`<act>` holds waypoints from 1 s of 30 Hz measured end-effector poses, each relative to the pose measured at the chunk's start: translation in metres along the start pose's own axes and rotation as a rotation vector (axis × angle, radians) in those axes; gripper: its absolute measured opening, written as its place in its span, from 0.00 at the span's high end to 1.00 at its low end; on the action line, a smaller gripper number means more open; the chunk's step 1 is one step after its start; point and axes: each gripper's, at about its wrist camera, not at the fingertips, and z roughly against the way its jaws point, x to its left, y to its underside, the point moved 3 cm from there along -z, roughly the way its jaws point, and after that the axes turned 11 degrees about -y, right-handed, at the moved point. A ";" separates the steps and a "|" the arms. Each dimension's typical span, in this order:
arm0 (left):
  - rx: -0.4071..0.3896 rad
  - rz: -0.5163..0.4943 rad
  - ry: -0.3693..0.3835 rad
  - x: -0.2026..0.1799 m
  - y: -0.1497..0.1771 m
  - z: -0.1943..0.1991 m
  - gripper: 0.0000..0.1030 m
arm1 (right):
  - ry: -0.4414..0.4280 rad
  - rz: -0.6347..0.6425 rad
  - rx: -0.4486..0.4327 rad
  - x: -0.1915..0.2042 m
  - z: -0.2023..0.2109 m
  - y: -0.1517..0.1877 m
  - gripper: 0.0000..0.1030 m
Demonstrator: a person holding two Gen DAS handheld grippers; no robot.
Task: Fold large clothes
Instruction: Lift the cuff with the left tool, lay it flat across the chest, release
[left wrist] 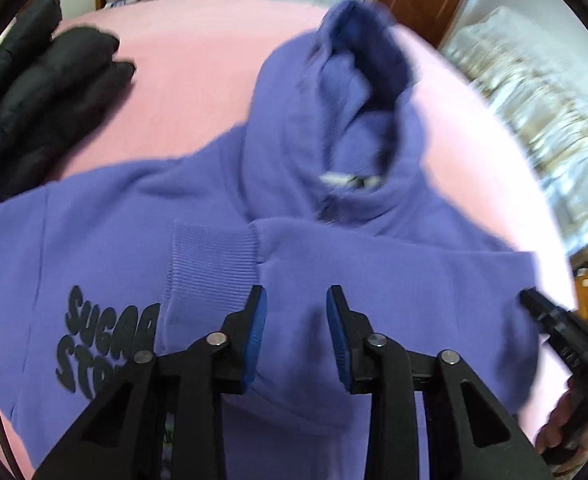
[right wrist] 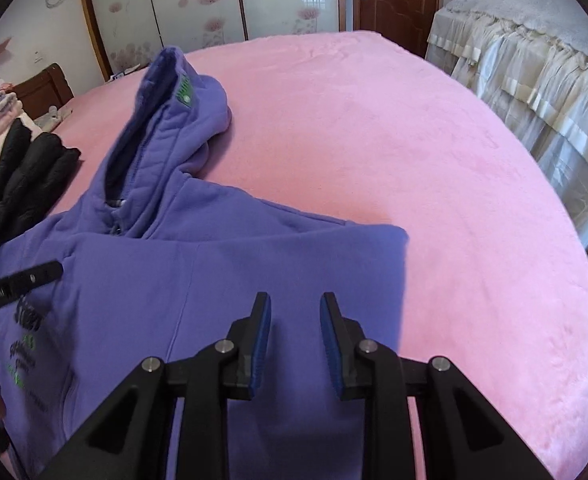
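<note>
Purple hoodie (right wrist: 222, 280) lying partly folded near the pink bed's (right wrist: 434, 160) front edge, hood spreading toward its centre; left tongs (left wrist: 296, 300) and right tongs (right wrist: 296, 306) hovering slightly parted, gripping nothing.

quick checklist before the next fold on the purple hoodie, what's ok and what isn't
1. Left gripper empty: ok, jaws apart, nothing between them.
2. Right gripper empty: ok, jaws apart above the fabric.
3. Sleeve folded in: ok, ribbed cuff lies across the purple hoodie.
4. Hood flat: not ok, bunched and standing up.
5. Space on the pink bedspread to the right: ok.
6. Black jacket clear of the hoodie: cannot tell, it lies at the shoulder edge.
</note>
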 end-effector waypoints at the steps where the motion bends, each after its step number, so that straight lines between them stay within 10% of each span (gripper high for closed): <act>1: 0.022 -0.002 -0.037 0.001 0.000 -0.012 0.79 | 0.011 -0.015 0.011 -0.008 -0.009 -0.003 0.76; 5: 0.048 0.011 -0.046 0.010 -0.004 -0.027 0.88 | 0.034 -0.055 0.029 -0.042 -0.024 -0.012 1.00; 14: 0.053 -0.001 -0.022 0.017 -0.006 -0.027 0.92 | -0.012 -0.093 0.023 -0.059 -0.008 -0.017 1.00; 17: 0.053 -0.015 0.010 0.017 -0.002 -0.014 0.76 | -0.050 -0.097 -0.011 -0.045 0.018 -0.013 0.97; 20: -0.003 -0.016 0.001 0.018 0.008 0.014 0.33 | -0.079 -0.053 -0.039 -0.021 0.044 0.002 0.97; 30: -0.083 0.002 0.059 -0.001 0.057 0.053 0.33 | -0.219 0.074 -0.031 0.095 0.048 0.062 0.97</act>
